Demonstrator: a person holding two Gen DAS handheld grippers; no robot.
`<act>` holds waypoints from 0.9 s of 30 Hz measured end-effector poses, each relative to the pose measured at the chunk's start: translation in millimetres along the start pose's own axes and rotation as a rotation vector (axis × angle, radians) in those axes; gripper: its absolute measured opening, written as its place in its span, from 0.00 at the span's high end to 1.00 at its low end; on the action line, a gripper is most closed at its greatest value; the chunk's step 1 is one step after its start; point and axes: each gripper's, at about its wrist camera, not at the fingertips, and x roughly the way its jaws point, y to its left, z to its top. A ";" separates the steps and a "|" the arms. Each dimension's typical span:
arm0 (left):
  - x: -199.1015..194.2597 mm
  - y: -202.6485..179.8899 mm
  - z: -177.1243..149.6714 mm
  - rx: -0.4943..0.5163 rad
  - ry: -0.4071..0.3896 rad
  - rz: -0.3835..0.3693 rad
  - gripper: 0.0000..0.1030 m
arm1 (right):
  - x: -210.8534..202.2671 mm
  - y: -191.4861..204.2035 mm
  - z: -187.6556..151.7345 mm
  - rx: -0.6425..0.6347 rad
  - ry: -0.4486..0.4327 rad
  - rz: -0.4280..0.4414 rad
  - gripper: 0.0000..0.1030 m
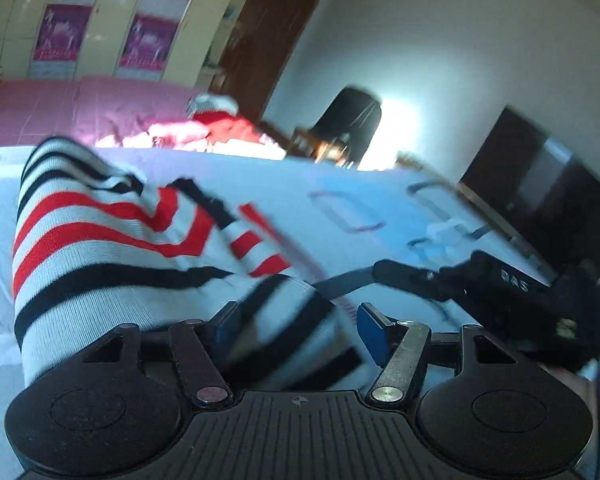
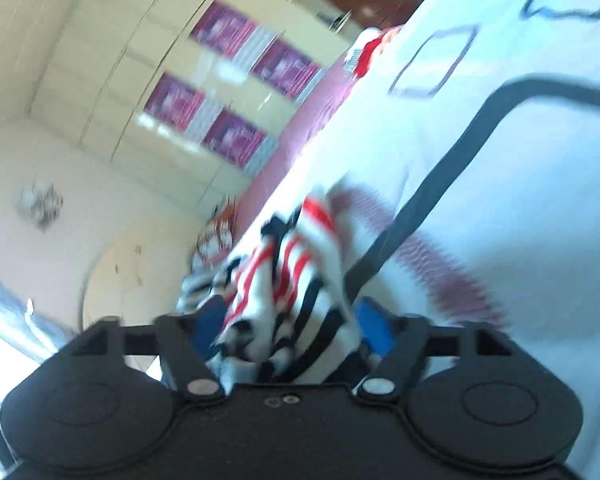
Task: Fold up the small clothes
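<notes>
Two sets of my fingers, left gripper [image 1: 296, 330] and right gripper [image 2: 294, 326], stand spread around the striped garment [image 1: 112, 248], lower centre; white bedsheet [image 1: 292, 184] behind.

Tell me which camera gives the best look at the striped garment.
The left wrist view: the striped garment fills the left of the frame, its red, black and white bands fairly sharp, lying on the white sheet. The right wrist view shows only a blurred, bunched part between the right gripper's blue pads.
</notes>
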 end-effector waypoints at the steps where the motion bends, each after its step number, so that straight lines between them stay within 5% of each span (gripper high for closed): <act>1: -17.6 8.8 -0.2 -0.052 -0.030 -0.004 0.38 | -5.1 0.0 4.2 0.017 0.004 0.034 0.26; 6: -98.6 74.3 -19.5 -0.233 -0.214 0.180 0.38 | 8.7 13.3 0.0 0.047 0.120 0.122 0.23; 9: -106.1 110.0 -34.6 -0.364 -0.163 0.229 0.38 | 29.8 14.2 -7.2 0.069 0.193 0.117 0.22; 13: -91.8 116.2 -48.1 -0.389 -0.085 0.245 0.38 | 60.5 23.8 -18.1 0.068 0.274 0.076 0.23; 15: -90.1 121.5 -52.8 -0.431 -0.072 0.258 0.29 | 70.9 33.5 -23.5 0.025 0.270 0.050 0.26; 16: -87.6 124.0 -55.8 -0.455 -0.069 0.260 0.26 | 79.4 41.2 -23.5 -0.021 0.268 0.016 0.29; 18: -81.9 121.0 -60.2 -0.468 -0.071 0.262 0.22 | 88.9 62.0 -28.0 -0.156 0.275 -0.088 0.78; 20: -79.8 120.5 -62.4 -0.461 -0.069 0.263 0.22 | 84.7 85.3 -37.9 -0.324 0.253 -0.160 0.83; 22: -71.2 116.9 -63.8 -0.443 -0.070 0.276 0.22 | 68.0 113.0 -47.9 -0.501 0.170 -0.138 0.84; 27: -41.3 97.7 -56.2 -0.400 -0.042 0.262 0.22 | 26.0 131.2 -60.8 -0.694 0.004 -0.106 0.84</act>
